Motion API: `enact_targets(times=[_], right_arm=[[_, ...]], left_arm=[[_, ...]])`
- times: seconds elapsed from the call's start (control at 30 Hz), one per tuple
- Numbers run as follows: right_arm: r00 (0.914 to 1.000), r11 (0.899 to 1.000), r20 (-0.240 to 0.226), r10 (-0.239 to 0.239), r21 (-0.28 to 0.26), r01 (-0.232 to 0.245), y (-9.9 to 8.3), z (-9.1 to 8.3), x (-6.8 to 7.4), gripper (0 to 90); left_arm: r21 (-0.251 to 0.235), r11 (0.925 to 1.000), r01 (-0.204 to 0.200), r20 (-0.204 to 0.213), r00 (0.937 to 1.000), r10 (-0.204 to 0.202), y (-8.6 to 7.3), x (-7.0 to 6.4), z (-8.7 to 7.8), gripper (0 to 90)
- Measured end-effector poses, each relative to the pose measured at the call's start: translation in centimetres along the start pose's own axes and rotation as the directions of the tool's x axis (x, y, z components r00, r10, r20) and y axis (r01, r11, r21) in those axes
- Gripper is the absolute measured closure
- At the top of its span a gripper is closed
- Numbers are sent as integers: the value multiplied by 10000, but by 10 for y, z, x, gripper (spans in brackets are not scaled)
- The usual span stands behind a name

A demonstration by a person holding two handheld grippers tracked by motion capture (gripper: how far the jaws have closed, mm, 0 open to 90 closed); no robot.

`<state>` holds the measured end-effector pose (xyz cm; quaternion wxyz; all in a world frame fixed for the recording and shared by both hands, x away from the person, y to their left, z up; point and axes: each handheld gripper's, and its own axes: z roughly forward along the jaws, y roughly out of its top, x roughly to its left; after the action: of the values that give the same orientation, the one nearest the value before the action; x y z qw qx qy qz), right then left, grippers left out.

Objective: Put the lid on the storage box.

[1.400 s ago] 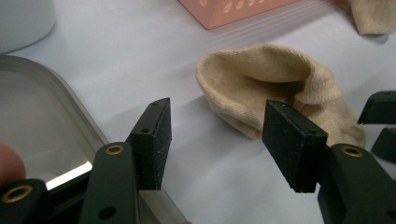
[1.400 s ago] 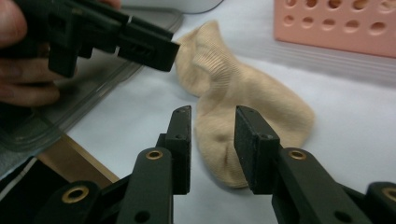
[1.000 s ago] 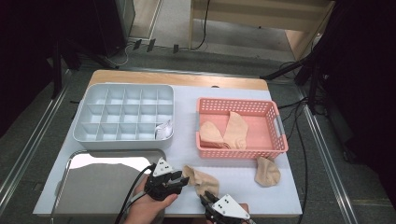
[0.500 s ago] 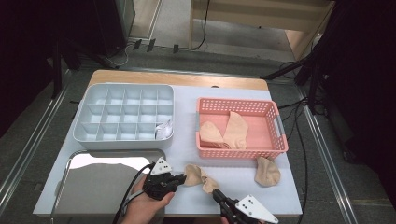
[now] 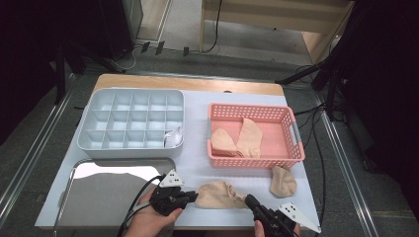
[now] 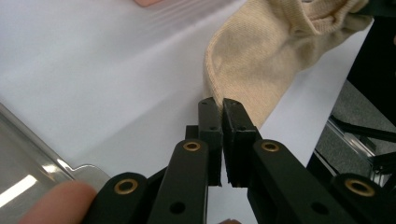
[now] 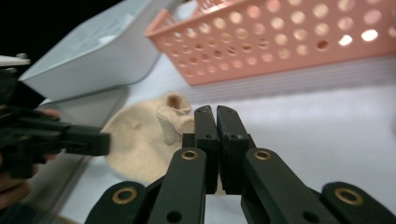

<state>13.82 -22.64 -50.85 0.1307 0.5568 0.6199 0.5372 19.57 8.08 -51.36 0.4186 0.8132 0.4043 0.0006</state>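
Keep left claw (image 5: 190, 196) clamped on sock (image 5: 217, 194) edge; reopen closed, empty right claw (image 5: 251, 202) before taking the cuff.

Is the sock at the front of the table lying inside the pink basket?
No, the sock lies on the white table, in front of the pink basket.

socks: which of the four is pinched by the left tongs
The flattened beige sock at the table's front edge; the left tongs grip its end. Another sock lies loose outside the pink basket, and two lie inside.
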Motion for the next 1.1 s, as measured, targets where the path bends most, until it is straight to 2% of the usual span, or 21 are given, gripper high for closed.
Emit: enact_targets(times=[0.13,0.23,0.33,0.43,0.47,0.53,0.63,0.7,0.73,0.8,0.87,0.9,0.93,0.97,1.0,1.03,1.1], right_arm=[[9970,9985,618,458,265,-475,2,13,-13,886],[9903,9972,1340,357,597,-441,2,22,-22,886],[9869,9950,1568,387,854,-525,1,27,-29,880],[9831,9980,1827,113,599,-226,2,26,-32,781],[9836,9989,1802,102,431,-183,4,24,-34,746],[9898,9996,1420,125,228,-159,6,21,-36,727],[9945,9997,1035,-175,203,155,9,20,-35,703],[9945,9969,753,-722,355,697,11,26,-33,654],[9910,9928,752,-1106,545,1067,12,31,-31,645],[9822,9834,935,-1628,959,1539,11,41,-28,637],[9812,9794,877,-1719,1227,1606,10,47,-29,667],[9827,9762,831,-1653,1557,1511,8,51,-27,700],[9793,9694,808,-1855,1781,1689,6,53,-25,739],[9720,9625,973,-2137,1910,1925,5,54,-23,790],[9692,9589,1047,-2231,2021,1989,5,54,-21,836],[9703,9590,1010,-2198,2046,1959,5,53,-21,880],[9710,9632,1131,-2108,1934,1866,8,51,-22,899]], left_arm=[[189,9998,11,-246,9997,-6,0,2,4,880],[257,9996,138,-298,9995,-130,-1,5,6,884],[263,9995,181,-275,9995,-174,-1,6,7,886],[153,9997,213,-324,9993,-208,-1,6,6,862],[81,9997,219,-335,9992,-216,0,6,5,838],[-83,9996,273,-363,9990,-276,0,8,4,762],[-275,9984,497,-308,9982,-506,1,10,2,687],[-316,9977,595,-239,9979,-602,1,11,2,668],[-364,9973,636,-226,9977,-644,1,11,3,665],[-333,9973,654,-210,9976,-661,1,11,5,678],[-329,9971,687,-308,9971,-697,1,11,7,701],[-273,9970,721,-284,9969,-729,2,11,7,732],[-239,9968,760,-230,9968,-765,2,12,8,771],[-152,9969,776,-259,9966,-780,2,13,9,800],[-66,9971,757,-289,9967,-759,2,13,10,842],[-4,9974,724,-329,9968,-724,2,14,10,877],[-16,9971,756,-362,9965,-756,3,14,11,900]])
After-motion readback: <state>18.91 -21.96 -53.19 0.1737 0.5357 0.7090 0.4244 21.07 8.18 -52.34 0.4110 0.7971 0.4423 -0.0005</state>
